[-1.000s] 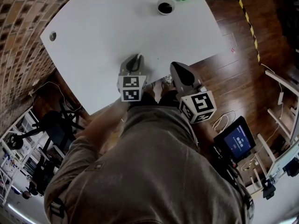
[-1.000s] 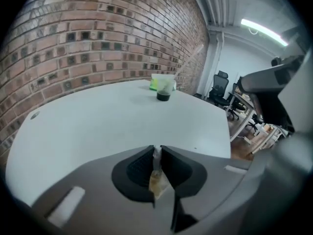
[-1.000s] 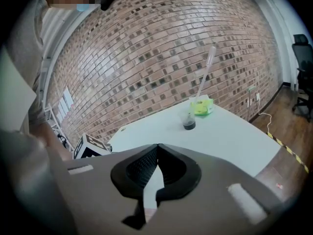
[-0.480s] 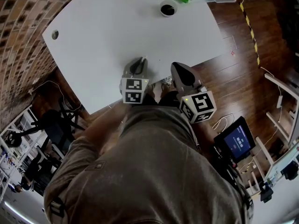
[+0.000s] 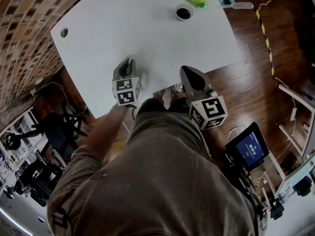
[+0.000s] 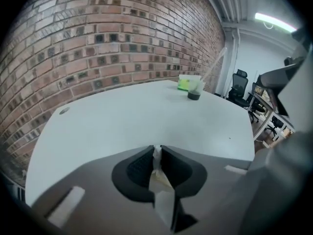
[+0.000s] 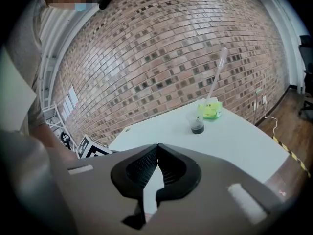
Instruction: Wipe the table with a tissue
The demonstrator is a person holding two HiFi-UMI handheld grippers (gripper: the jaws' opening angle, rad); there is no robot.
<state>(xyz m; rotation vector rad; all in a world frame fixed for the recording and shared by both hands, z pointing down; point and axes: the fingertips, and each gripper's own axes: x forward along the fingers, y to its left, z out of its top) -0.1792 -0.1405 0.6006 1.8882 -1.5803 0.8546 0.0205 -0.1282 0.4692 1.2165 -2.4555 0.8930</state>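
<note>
Our left gripper (image 5: 127, 65) has slid left over the white table (image 5: 147, 28). Its jaws are squeezed shut on a thin tissue (image 6: 156, 166), pinched between them above the table. Our right gripper (image 7: 156, 150) is closed too, with nothing in it, by the table's near edge.

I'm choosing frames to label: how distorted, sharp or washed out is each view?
Head view: fisheye bends the edges of the table; its white top washed out. Left gripper view: the brick wall bows, the tissue is soft, a ceiling light glares. Right gripper view: same bowing, dark corners, the cup fairly sharp.
</note>
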